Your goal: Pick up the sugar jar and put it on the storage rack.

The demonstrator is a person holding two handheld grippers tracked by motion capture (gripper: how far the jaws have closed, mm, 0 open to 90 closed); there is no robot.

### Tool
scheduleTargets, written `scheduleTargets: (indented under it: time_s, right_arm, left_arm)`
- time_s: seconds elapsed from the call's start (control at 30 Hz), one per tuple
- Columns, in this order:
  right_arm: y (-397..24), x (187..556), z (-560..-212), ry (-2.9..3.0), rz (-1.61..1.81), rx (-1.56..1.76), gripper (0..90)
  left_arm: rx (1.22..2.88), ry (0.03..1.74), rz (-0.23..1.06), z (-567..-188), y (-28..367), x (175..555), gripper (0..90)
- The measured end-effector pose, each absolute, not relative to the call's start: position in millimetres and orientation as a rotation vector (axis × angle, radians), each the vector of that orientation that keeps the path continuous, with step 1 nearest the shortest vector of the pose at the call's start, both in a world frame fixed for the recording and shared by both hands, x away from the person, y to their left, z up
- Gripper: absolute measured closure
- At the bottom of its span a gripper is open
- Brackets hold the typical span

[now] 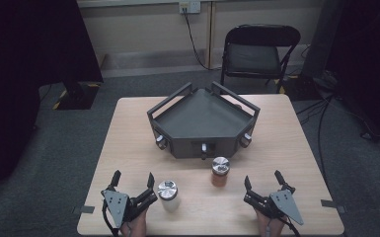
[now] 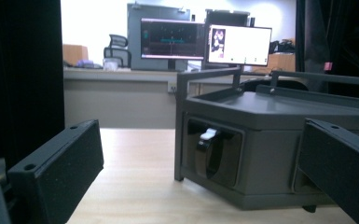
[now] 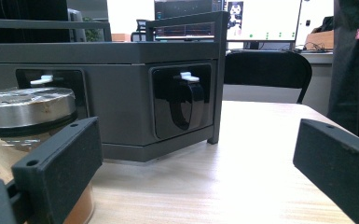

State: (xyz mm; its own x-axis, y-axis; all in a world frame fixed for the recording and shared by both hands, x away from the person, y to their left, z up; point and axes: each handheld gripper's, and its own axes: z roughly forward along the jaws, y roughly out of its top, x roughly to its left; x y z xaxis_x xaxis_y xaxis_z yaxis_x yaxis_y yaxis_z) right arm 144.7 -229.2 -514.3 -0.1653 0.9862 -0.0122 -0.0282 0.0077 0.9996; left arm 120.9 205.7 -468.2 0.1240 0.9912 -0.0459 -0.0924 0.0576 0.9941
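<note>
A dark grey angled tray unit with rails and front knobs stands mid-table. In front of it are a white jar with a silver lid and an amber jar with a silver lid. My left gripper rests open at the near edge, just left of the white jar. My right gripper is open too, to the right of the amber jar. The left gripper view shows its own gripper facing the unit and a knob. In the right gripper view the gripper is empty, with the amber jar behind its left jaw.
A black folding chair stands beyond the table's far edge. Cables run along the floor at the right. Bare tabletop lies left and right of the unit. Monitors sit on a desk far behind.
</note>
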Motion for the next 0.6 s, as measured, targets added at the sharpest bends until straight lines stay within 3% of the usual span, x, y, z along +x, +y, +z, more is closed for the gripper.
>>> scheduleTargets:
  time_s: [0.6]
  right_arm:
    - [-228.9,144.6,-514.3,1.313,1.335,1.099,0.3]
  left_arm:
    - [1.244,1.026,0.99,-465.7,192.7,117.1,0.8]
